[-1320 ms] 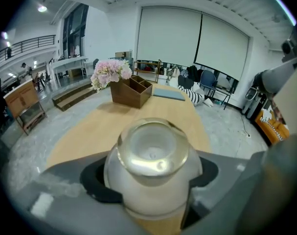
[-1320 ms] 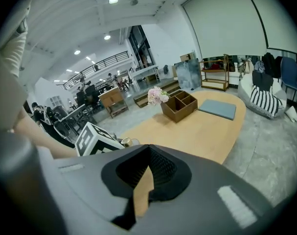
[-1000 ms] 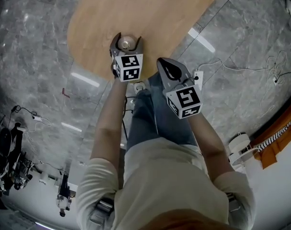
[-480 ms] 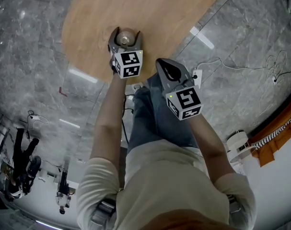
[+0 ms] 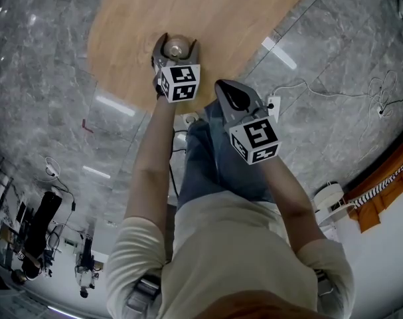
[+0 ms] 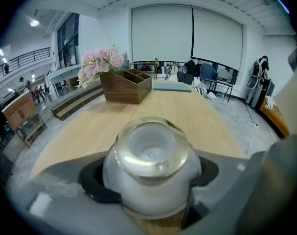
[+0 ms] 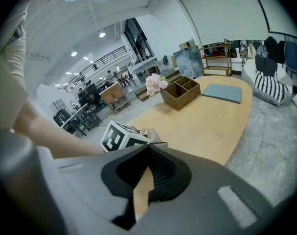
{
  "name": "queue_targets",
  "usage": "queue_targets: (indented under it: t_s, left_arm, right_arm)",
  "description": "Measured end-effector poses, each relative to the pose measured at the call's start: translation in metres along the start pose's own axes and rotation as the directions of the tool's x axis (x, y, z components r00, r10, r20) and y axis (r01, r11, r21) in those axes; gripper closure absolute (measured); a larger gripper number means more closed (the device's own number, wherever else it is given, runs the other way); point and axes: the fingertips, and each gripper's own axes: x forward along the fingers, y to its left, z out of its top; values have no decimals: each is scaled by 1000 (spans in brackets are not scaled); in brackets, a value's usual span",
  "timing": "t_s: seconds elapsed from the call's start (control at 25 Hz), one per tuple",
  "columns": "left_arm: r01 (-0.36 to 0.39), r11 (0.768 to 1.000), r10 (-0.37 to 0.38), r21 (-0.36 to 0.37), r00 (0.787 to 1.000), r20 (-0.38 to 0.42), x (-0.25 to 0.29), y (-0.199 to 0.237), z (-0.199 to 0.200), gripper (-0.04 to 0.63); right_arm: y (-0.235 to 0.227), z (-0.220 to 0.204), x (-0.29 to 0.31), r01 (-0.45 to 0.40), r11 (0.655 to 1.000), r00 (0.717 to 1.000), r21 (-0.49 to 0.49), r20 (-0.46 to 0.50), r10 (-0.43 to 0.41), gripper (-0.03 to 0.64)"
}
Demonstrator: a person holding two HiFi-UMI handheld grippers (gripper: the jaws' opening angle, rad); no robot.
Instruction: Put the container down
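container, a pale round jar with a clear lid, sits between the jaws of the left gripper, over the near part of the wooden table. the jaws stand wide, and their cupped pads look closed on its sides, so it reads as held. wood shows right under it in the left gripper view, but neither view shows whether its base already rests on the table or hangs just above.

the right gripper hangs off the table edge, beside the person's leg, with its jaws together and nothing between them.

by the look of it, the step in hand is the set-down itself, near its end. the next move calls for the base to meet the wood flat, then the jaws to spread clear of both sides before the gripper backs away, so the jar isn't dragged or tipped.
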Motion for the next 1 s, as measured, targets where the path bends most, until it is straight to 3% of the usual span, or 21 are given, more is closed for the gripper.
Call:
queue_targets:
  t_s: [0.32, 0.6, 0.88, 1.0]
  left_arm:
    - [51, 996, -50, -73, 999, 9, -21, -1, 0, 175]
    - [80, 994, -78, -70, 997, 27, -75, -11, -4, 175]
    - [115, 986, -112, -121, 993, 29, -148, -35, -23, 175]
    - [110, 984, -105, -141, 993, 47, -181, -42, -26, 215]
  right_arm:
    - [14, 1, -14, 12, 1000, 1000, -3, 26, -12, 615]
    - [39, 5, -35, 31, 999, 997, -15, 74, -29, 615]
    - [82, -7, -71, 46, 998, 993, -53, 115, -40, 615]
    - [100, -16, -89, 57, 996, 989, -66, 137, -47, 615]
